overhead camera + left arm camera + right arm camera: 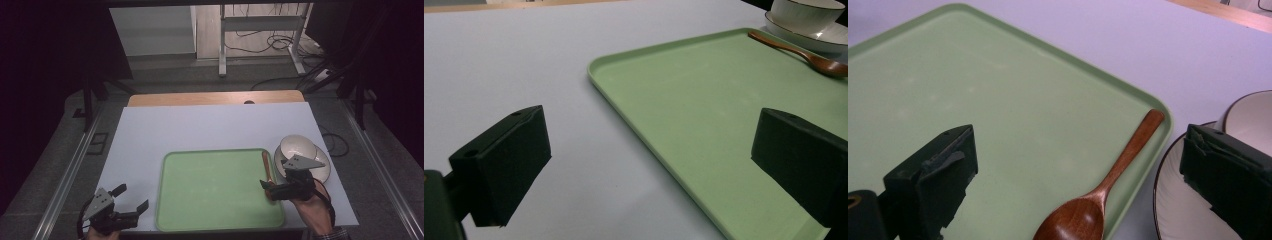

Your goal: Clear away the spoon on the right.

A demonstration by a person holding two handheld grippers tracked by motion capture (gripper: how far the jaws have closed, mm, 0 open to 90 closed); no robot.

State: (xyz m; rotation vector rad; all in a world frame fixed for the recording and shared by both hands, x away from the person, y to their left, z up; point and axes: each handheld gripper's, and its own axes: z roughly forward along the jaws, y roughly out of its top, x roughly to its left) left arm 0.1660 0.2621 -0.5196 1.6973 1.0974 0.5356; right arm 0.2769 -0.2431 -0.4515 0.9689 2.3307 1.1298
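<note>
The wooden spoon (1108,187) lies on the green tray (215,190), along the tray's right edge — handle toward the far right corner, bowl toward the near side. In the right gripper view the spoon rests flat on the tray floor between the two black jaws, touched by neither.

The right gripper (280,187) sits over the tray's right edge, near the near right corner. Its jaws are spread wide and grip nothing. One jaw is above the tray floor, the other above the plate.

A white plate (320,172) stands on the bench just beside the tray's right edge, with a white bowl (297,147) on it. Both have a thin dark rim line.

The left gripper (131,196) is at the bench's near left corner, just off the tray's left edge. Its jaws are also spread apart with nothing between them — in the left gripper view one jaw hangs over the bare bench (514,65), the other over the tray's near part.

The rest of the tray floor is bare green. A wooden strip (200,98) runs along the bench's far edge.
</note>
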